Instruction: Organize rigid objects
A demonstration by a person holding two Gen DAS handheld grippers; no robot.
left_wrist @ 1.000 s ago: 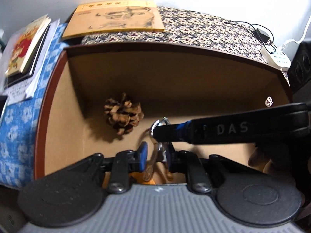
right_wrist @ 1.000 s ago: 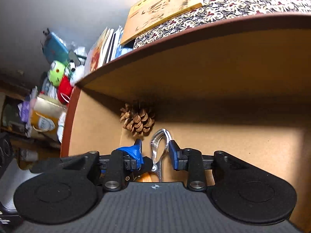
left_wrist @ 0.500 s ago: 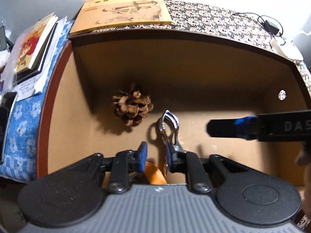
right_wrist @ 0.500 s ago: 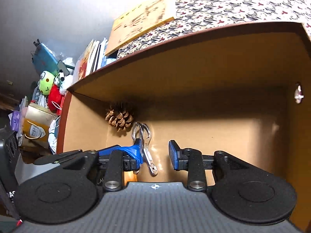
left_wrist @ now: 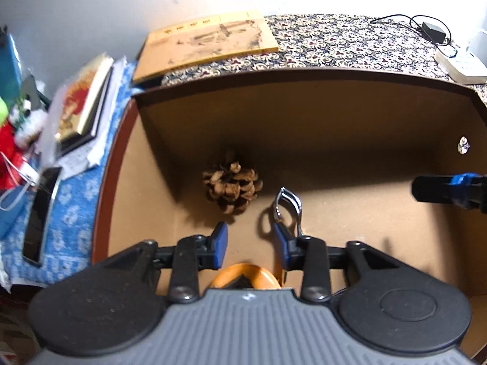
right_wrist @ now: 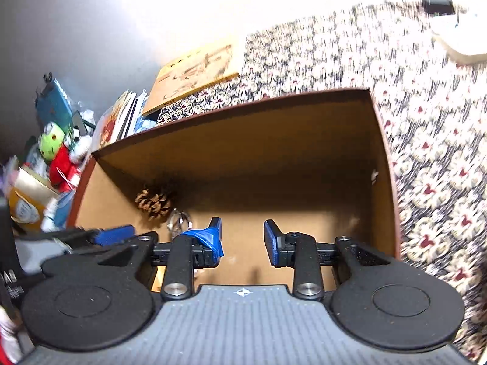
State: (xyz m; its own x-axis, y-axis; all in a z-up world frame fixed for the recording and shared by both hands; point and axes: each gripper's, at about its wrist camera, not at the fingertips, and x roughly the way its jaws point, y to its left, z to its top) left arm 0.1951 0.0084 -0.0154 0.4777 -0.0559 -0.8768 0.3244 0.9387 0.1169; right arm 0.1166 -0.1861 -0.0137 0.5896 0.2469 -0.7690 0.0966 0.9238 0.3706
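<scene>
Right now the left tongs [left_wrist: 251, 243] are opening, pads apart, with nothing pressed between them; the metal eyelash curler [left_wrist: 287, 205] sits by the right-hand pad, partly hidden behind it, so contact there can't be told. It appears released onto the floor of the cardboard box [left_wrist: 334, 115]. An orange object [left_wrist: 243, 275] shows just under the tongs, mostly hidden. Right tongs [right_wrist: 242, 238] hang spread and empty over the box floor. Judged step: let go of the curler and back out. To do it well, the left tongs should finish spreading before lifting, then rise straight so a pad doesn't snag the curler loop and drag it. Just beyond the curler lies the pine cone [left_wrist: 232, 184], near but apart from it, towards the box's back-left corner; keep clear of it. Beyond the box, a yellow book [left_wrist: 207, 44] rests on the patterned table cover [left_wrist: 350, 42].
</scene>
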